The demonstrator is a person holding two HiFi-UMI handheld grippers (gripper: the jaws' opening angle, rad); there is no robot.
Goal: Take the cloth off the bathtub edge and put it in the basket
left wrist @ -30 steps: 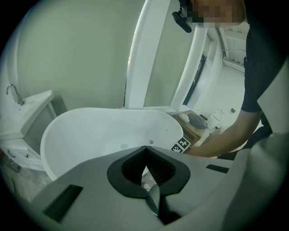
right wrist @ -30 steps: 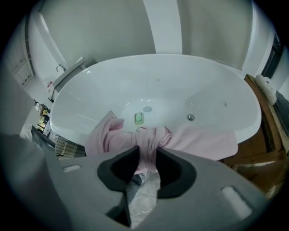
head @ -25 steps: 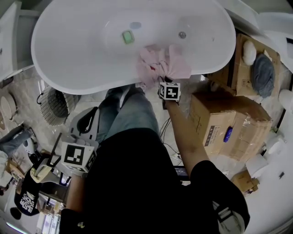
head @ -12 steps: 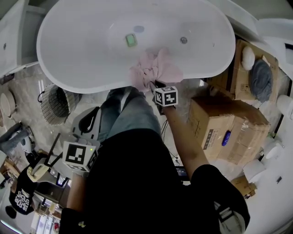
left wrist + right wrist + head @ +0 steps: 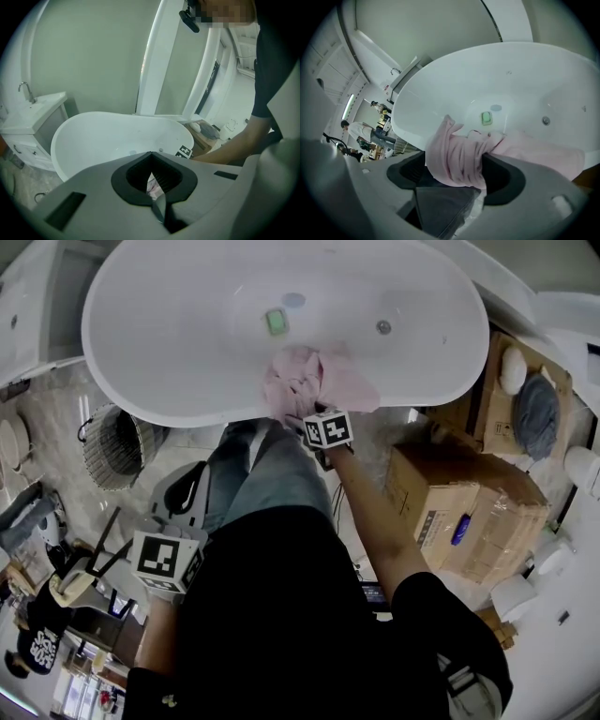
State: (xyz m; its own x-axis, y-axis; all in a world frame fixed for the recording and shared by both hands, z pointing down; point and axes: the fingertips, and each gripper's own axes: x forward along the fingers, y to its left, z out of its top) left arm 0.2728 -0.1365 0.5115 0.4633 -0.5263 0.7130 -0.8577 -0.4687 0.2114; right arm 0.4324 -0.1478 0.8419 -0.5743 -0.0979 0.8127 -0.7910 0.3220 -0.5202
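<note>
**Inspector:** Cloth (image 5: 305,381), pink, lies bunched over the near edge of the bathtub (image 5: 187,413), partly inside and partly hanging outside. It is not in the basket (image 5: 117,446), which stands on the floor by the tub's left end, well apart.

**Clerk:** And the right tool (image 5: 459,164)?

**Inspector:** Its jaws have just been opening. They stand apart with a fold of cloth loose between them, and nothing is clamped. The left tool (image 5: 152,180) is clenched on nothing, low at the person's side.

**Clerk:** Hazards?

**Inspector:** With the grip released, I judge the bunch may slide into the tub or off onto the floor. A fresh bite might take only a thin fold. The cloth could then slip free on the carry and land short of the basket.
</note>
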